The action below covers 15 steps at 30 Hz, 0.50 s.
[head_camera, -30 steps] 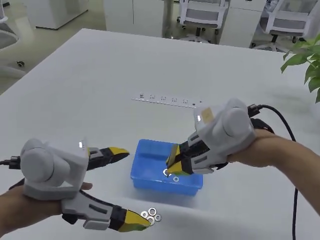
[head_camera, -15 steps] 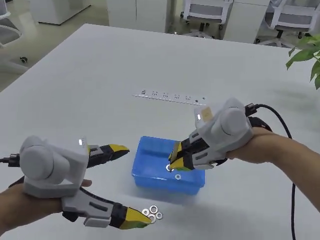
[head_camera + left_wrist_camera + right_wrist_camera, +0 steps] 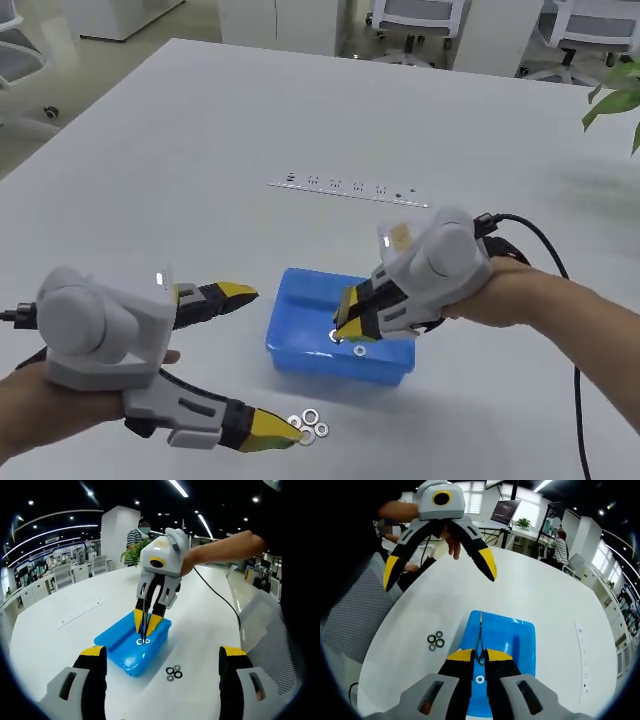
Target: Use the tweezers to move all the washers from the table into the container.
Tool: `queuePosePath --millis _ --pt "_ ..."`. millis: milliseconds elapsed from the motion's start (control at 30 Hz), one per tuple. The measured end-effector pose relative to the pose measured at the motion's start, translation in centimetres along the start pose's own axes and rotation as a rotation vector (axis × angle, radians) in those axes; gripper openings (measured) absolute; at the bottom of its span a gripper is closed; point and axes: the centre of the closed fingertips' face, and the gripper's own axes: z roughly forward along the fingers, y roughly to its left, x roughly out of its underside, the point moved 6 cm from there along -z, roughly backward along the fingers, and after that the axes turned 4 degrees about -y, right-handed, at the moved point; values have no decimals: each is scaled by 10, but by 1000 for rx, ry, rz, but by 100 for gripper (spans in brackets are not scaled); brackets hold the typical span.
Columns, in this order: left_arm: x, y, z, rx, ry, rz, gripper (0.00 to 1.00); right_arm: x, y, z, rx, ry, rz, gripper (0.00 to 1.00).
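Blue plastic marks the goal in the head view: the container (image 3: 296, 300) sits on the white table (image 3: 200, 150), with a power strip (image 3: 350, 188) at its twelve o'clock. The right claw (image 3: 352, 325) hangs over the container's middle, jaws drawn close together. Two binned washers (image 3: 358, 350) lie on the floor beneath it. The left claw (image 3: 258, 365), at the container's eight o'clock, gapes wide and holds nothing. Its lower tip is just beside the loose washers (image 3: 310, 425), a small cluster on the table at the container's six o'clock.

From the left gripper view, the tweezers (image 3: 143, 625) point straight down out of the right claw (image 3: 149, 622), their tips at a binned washer (image 3: 140, 641). Whether that washer is pinched or already lying free I cannot tell. The loose washers (image 3: 173, 672) sit at the container's (image 3: 120, 647) four o'clock, touching one another.

In the right gripper view, the right claw (image 3: 480, 656) is nearly shut on the tweezers (image 3: 480, 635), and the loose washers (image 3: 436, 640) lie at the container's (image 3: 510, 635) nine o'clock.

Risks, as I judge them: the washers are thin and flat on a smooth table, so the tips may skid and flick one away. Because they touch, nudging one could scatter the rest. The left claw's near tip could also knock them.
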Motion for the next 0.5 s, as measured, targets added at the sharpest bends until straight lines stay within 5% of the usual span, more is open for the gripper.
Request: queuePosePath --millis 500 --pt "-17 17 20 -1 -5 54 85 11 -2 10 -19 15 8 9"
